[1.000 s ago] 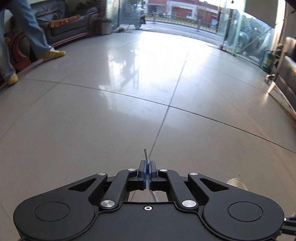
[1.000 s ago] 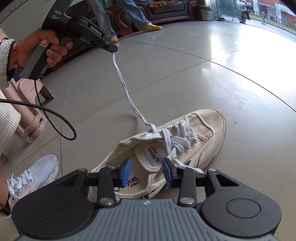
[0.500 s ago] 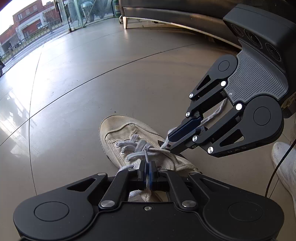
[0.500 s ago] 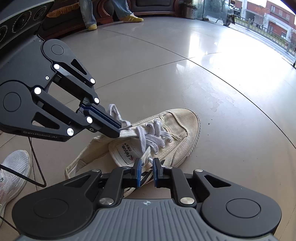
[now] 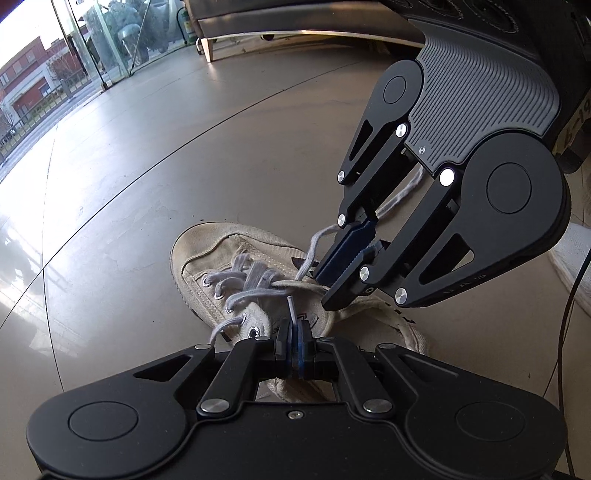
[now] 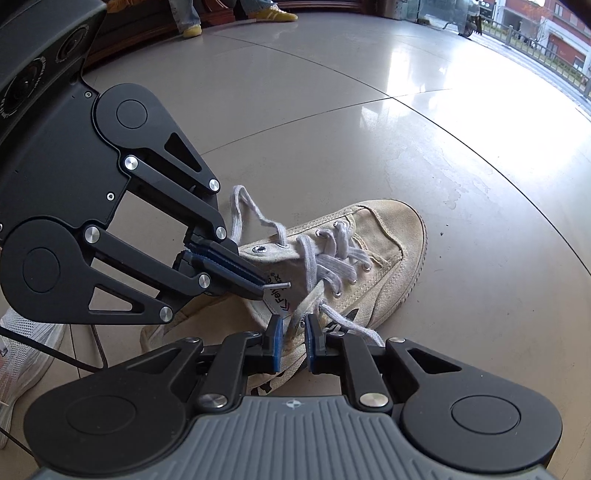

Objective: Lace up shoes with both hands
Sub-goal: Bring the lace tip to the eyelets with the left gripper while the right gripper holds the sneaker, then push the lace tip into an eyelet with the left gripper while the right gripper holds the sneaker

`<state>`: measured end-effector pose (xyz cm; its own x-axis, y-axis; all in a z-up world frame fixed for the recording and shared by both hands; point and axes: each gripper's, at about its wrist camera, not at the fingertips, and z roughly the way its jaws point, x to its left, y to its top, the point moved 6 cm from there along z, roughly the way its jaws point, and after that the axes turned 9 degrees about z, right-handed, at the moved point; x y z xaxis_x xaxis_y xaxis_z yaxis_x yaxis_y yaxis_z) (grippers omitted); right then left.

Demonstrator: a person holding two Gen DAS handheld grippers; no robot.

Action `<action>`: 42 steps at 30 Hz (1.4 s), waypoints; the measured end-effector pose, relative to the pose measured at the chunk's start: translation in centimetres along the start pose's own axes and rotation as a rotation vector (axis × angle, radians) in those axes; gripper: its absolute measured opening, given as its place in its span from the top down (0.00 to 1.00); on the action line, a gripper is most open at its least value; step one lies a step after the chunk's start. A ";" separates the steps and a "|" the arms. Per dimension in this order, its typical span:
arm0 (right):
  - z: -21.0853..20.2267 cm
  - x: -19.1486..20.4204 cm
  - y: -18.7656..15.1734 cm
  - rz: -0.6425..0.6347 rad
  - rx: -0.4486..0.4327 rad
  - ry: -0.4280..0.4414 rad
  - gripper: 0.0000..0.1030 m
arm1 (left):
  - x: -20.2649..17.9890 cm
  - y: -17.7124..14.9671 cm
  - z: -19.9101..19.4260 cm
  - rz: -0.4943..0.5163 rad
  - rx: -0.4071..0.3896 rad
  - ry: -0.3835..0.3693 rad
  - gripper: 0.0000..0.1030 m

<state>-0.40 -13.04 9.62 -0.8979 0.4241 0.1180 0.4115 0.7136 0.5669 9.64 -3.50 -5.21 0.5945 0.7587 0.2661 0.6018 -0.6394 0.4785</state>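
A worn cream canvas shoe (image 5: pixel 221 251) (image 6: pixel 388 258) lies on the tiled floor, its white lace (image 5: pixel 255 291) (image 6: pixel 314 258) threaded through the front eyelets. My left gripper (image 5: pixel 294 328) (image 6: pixel 264 288) hovers low over the tongue, shut on one lace end, whose stiff tip (image 5: pixel 290 306) (image 6: pixel 284 285) pokes out past the pads. The slack behind it loops up beside the shoe. My right gripper (image 6: pixel 293 332) (image 5: pixel 332 295) is shut on the shoe's near eyelet flap, the cream edge pinched between its blue pads. The other lace end trails back under that gripper.
A person's white mesh sneaker (image 6: pixel 22 350) (image 5: pixel 572 251) rests close beside the shoe, with a black cable (image 6: pixel 85 365) on the floor. Another person's legs in yellow shoes (image 6: pixel 273 14) stand far back. A dark sofa (image 5: pixel 295 18) and glass wall (image 5: pixel 92 44) border the open floor.
My left gripper came down from high above with the lace end, rolled over, and now sits at the tongue. The right gripper's jaws narrowed onto the eyelet flap.
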 end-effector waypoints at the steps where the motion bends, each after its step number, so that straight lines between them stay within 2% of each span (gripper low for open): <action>1: -0.1 -0.2 0.0 0.018 -0.002 0.002 0.87 | 0.0 0.0 0.0 0.004 -0.002 -0.001 1.00; 14: -0.3 -3.2 -0.7 0.269 0.015 0.086 0.89 | -1.3 0.9 -0.4 0.160 -0.013 -0.023 1.00; 20: 0.5 -5.6 -1.5 0.495 0.046 0.168 0.89 | -1.6 0.9 0.2 0.208 -0.018 -0.037 1.00; 24: 1.0 -6.7 -1.9 0.588 0.060 0.203 0.89 | -1.6 1.2 0.5 0.229 -0.019 -0.044 1.00; 32: 0.3 -6.8 -2.1 0.583 0.061 0.200 0.89 | -1.8 1.7 0.8 0.277 -0.009 -0.055 1.00; 35: 2.4 -8.9 -2.0 0.604 0.062 0.190 0.89 | -1.7 2.0 1.0 0.283 -0.007 -0.059 1.00; 42: 2.2 -8.1 -1.2 0.592 0.061 0.186 0.89 | -1.7 2.5 1.3 0.300 0.005 -0.066 1.00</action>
<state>6.73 -16.10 6.22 -0.5247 0.6569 0.5414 0.8510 0.4203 0.3148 10.83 -6.49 -5.59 0.7796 0.5260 0.3398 0.3962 -0.8346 0.3829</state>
